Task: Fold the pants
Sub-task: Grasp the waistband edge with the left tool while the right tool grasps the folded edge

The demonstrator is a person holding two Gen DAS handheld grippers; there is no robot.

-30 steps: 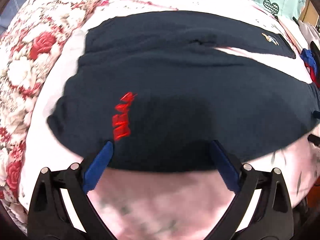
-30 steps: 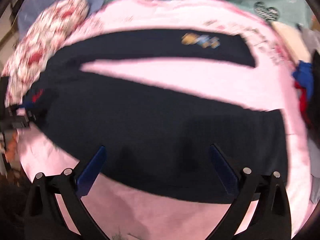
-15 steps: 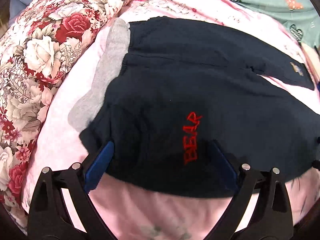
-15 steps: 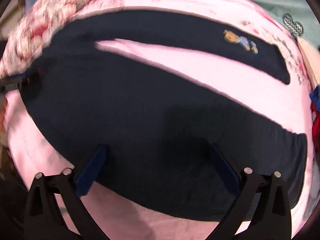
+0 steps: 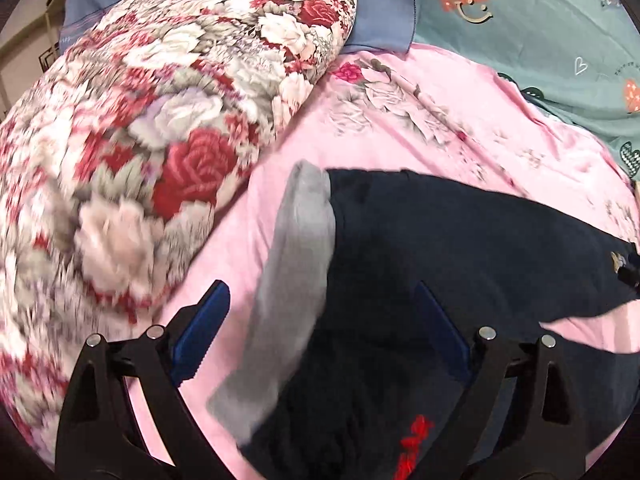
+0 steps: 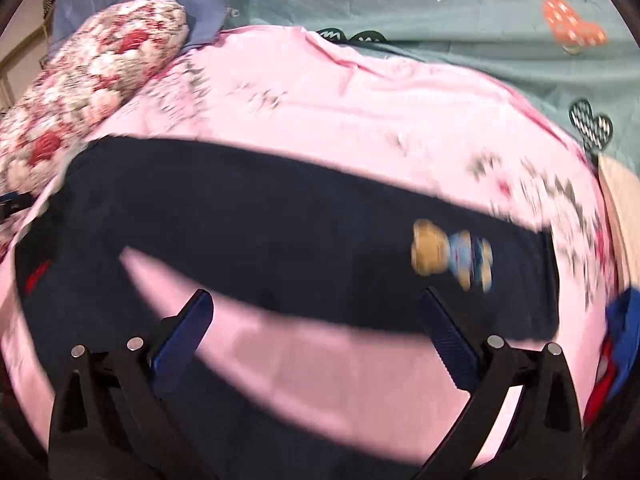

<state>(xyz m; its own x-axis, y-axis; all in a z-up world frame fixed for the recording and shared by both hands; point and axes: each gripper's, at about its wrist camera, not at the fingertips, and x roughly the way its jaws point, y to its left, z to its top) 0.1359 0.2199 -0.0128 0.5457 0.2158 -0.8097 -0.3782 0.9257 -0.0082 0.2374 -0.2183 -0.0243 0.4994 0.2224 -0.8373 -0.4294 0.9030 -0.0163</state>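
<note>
Bedroom, pink floral bed sheet (image 5: 420,120), floral pillow (image 5: 140,140) left, teal blanket (image 6: 440,20) behind. Navy pants (image 5: 460,248) spread flat, long axis left-right, legs splayed. Grey waistband (image 5: 296,280) between left gripper (image 5: 322,330) fingers, wide, empty. Far leg with bear patch (image 6: 452,256) ahead of right gripper (image 6: 316,330), wide, empty.

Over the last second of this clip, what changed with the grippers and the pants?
Both views swung up the bed. The left gripper moved from the front hem toward the grey waistband. The right gripper moved from the near leg to the far leg with the bear patch. Nothing was grasped: both stayed open, and the navy pants stayed spread flat on the pink sheet.
</note>
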